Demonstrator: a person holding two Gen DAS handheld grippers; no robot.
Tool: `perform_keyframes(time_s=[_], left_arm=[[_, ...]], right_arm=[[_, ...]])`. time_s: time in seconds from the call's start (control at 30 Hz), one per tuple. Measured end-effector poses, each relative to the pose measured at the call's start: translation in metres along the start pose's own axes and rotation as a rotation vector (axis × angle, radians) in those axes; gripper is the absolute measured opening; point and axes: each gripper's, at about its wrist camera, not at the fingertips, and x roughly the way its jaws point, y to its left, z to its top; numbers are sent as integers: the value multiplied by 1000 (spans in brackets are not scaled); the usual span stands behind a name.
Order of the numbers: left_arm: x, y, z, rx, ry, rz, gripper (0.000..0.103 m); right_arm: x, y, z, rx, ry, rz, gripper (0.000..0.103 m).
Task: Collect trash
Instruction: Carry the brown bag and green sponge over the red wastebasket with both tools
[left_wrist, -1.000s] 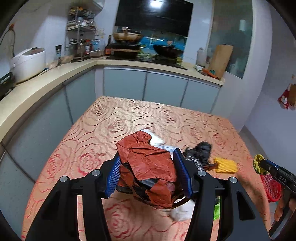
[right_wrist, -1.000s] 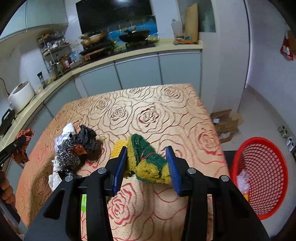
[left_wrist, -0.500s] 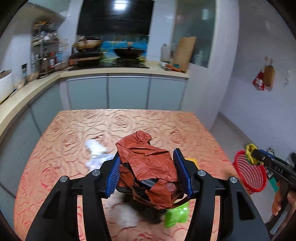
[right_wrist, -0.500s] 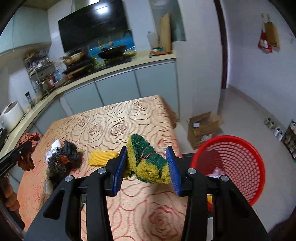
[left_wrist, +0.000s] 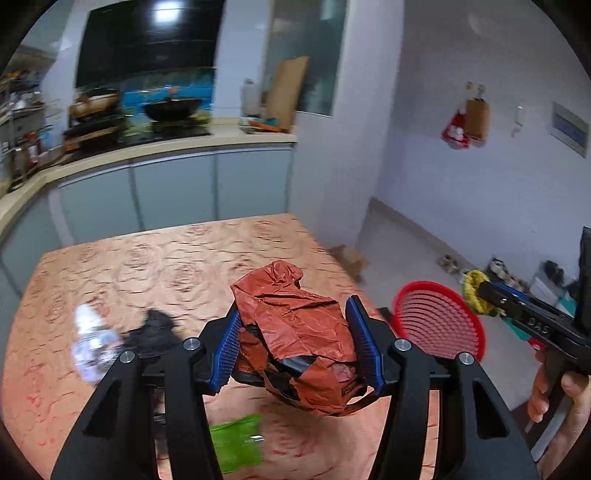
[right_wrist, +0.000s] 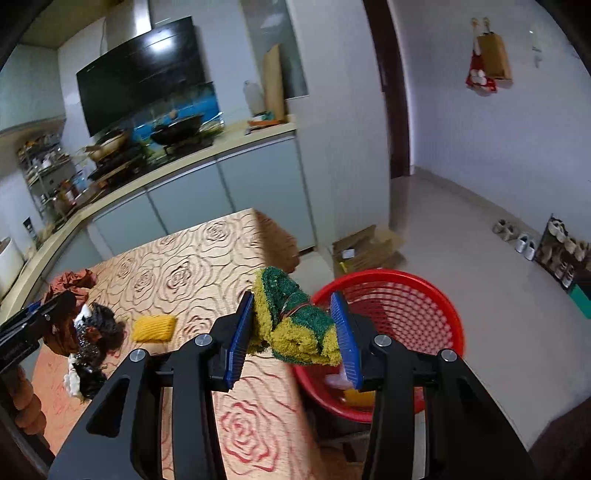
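The left gripper (left_wrist: 295, 347) is clamped on a crumpled red bag (left_wrist: 295, 332) above the worktop (left_wrist: 147, 266). The right gripper (right_wrist: 291, 332) grips a folded sponge (right_wrist: 295, 325) at the rim of the red basket (right_wrist: 406, 295) on the floor. A yellow sponge (right_wrist: 154, 328), black scraps (right_wrist: 99, 325) and a green wrapper (left_wrist: 236, 443) lie on the worktop.

Red basket (right_wrist: 436, 295), rust-orange wrapper (left_wrist: 295, 325), green/yellow sponge (right_wrist: 295, 325), rose-pattern tablecloth (right_wrist: 177, 266) w/ blue-padded tongs (right_wrist: 293, 334)

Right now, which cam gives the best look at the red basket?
Right wrist view: the red basket shows its open top, mesh wall and scraps at the bottom, partly behind the held sponge. Left wrist view shows it smaller, at the frame's right, contents unseen.
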Motion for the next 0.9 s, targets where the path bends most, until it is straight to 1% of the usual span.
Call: perform_keyframes(time_s=[0.17,0.37,0.47,0.67,0.9], left_arm=[[20,-35,3,36,28,-81,53],[39,-78,11,105,39,-141,53],[52,-97,11,127,57,-174,53],[86,-120,13,122,119,-238,53],[125,-141,9,125,200,-276,53]], right_arm=[[-7,-26,-2,39,-9,-35,41],[-13,-51,-6,69,-18,-72,41],[-14,-61,-7,82,-19,-87,41],[-9,-82,-10,100,-4,-112,41],[6,-94,-12,96,38,-123,42]])
